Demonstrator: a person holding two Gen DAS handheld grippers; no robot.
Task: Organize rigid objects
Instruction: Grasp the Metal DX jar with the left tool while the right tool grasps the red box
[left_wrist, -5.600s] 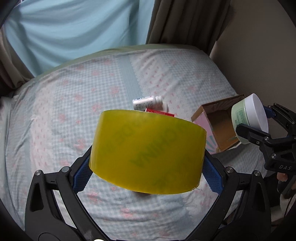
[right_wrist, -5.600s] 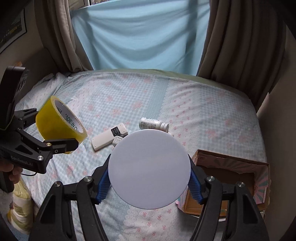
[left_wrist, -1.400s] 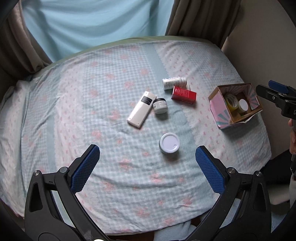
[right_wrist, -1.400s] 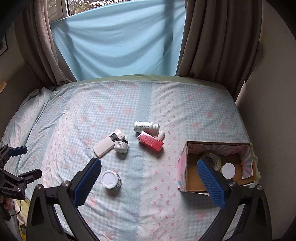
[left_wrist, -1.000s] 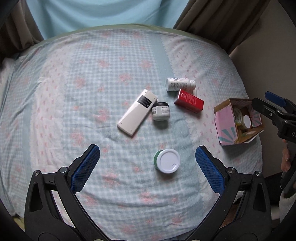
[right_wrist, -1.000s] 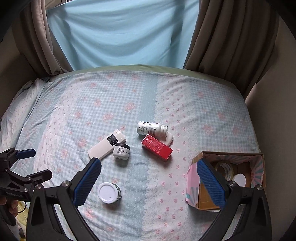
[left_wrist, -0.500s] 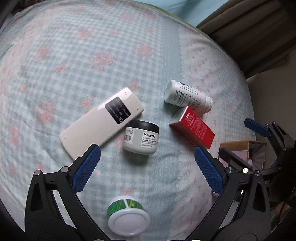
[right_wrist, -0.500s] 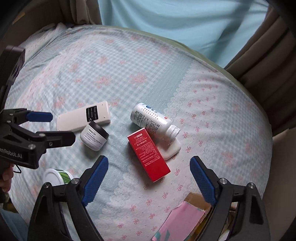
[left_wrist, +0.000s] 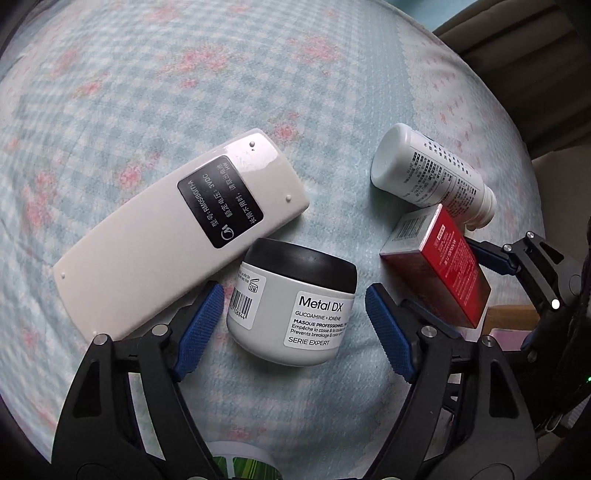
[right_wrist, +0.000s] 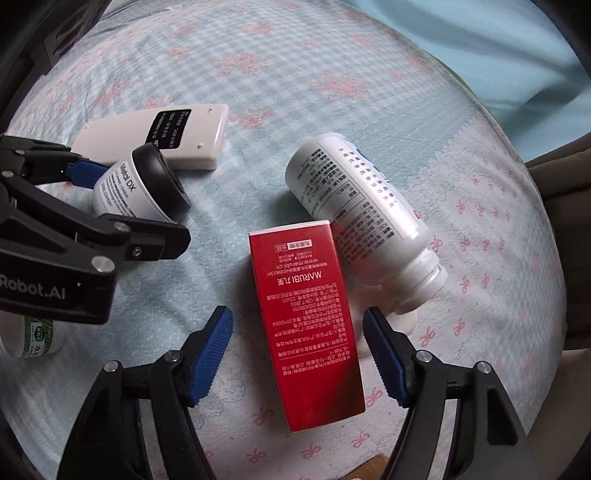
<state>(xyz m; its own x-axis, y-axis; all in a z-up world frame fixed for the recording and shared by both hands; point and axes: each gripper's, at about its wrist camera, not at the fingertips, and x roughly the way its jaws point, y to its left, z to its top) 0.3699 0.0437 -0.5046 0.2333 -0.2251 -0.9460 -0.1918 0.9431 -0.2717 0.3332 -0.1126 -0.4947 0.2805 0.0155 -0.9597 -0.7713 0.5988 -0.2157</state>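
Between the blue tips of the left gripper (left_wrist: 291, 325) sits a small grey jar (left_wrist: 291, 308) with a black lid. It stands on the bed cover (left_wrist: 221, 92). Its jaws are set wide, one on each side of the jar, and they do not touch it yet. Down at the near edge a green and white tub (left_wrist: 240, 465) peeks out, standing on the cover too.

Over on the other side, the right gripper (right_wrist: 297, 350) has its jaws wide around a red box (right_wrist: 306, 325) that lies flat. They do not touch it either. So both tools look ready to pinch, but nothing is picked up.

A bit farther off, a long white remote (left_wrist: 177, 236) lies face down, touching the jar. A white bottle (right_wrist: 362, 218) lies on its side, leaning on the far end of the red box. Some small white thing (right_wrist: 402, 325) hides under the bottle neck; I cannot tell what it is.

I think the tidy-up is only partly done. Five things, or maybe six, are loose on the bed. A bit of brown card shows at the bottom edge of the right view, but I cannot tell what it is. Next, I guess, the jar and red box get squeezed and lifted.
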